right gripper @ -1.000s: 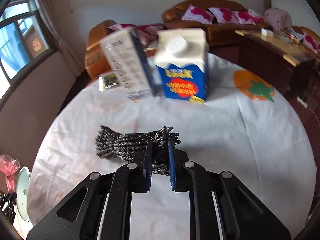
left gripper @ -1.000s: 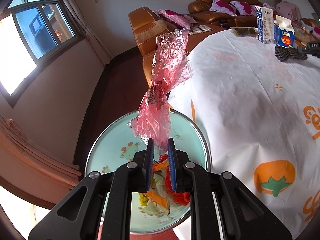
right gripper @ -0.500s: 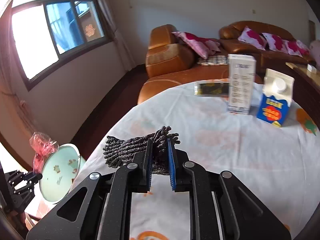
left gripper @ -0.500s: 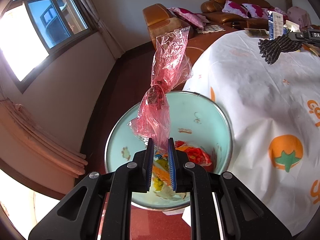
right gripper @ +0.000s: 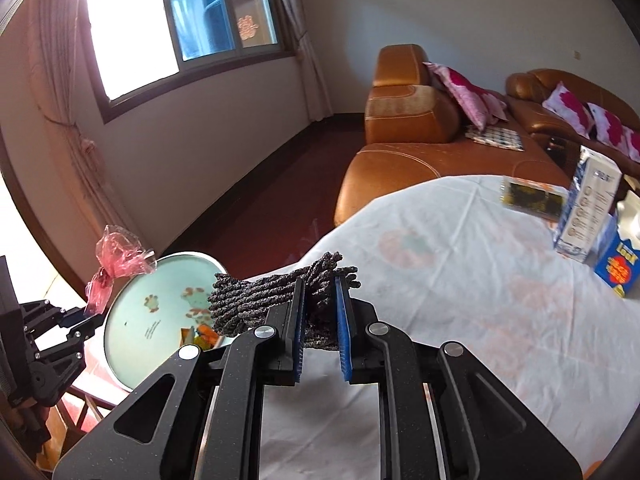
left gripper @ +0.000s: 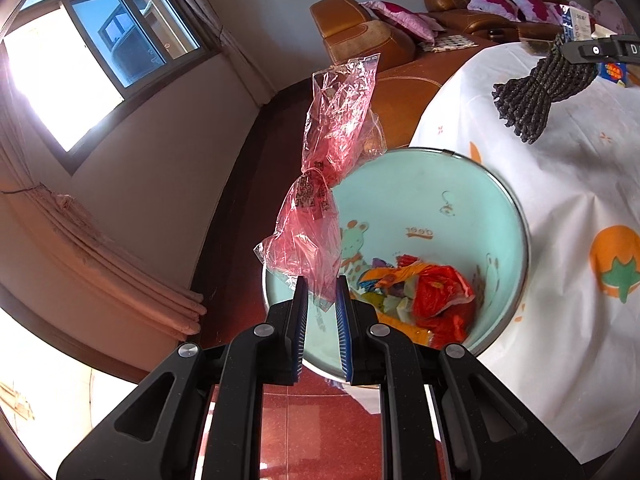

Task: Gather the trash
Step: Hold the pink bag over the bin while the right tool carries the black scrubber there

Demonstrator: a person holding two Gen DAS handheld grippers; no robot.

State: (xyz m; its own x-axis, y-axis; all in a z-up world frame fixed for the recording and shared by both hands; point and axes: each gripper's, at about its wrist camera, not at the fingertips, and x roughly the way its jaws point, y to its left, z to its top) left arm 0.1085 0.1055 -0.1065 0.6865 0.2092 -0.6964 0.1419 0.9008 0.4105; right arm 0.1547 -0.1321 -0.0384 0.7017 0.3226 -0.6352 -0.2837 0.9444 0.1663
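Narrowly, left tool (left gripper: pixel 322 292) pinching bag (left gripper: pixel 328 168)

The left gripper (left gripper: pixel 322 294) angles downward, its jaws nearly closed. The right gripper (right gripper: pixel 322 300) also tilts down, jaws clamped narrow.

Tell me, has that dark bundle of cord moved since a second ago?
Yes. The cord bundle left the cartons behind and now hangs near the bin, over the table edge.
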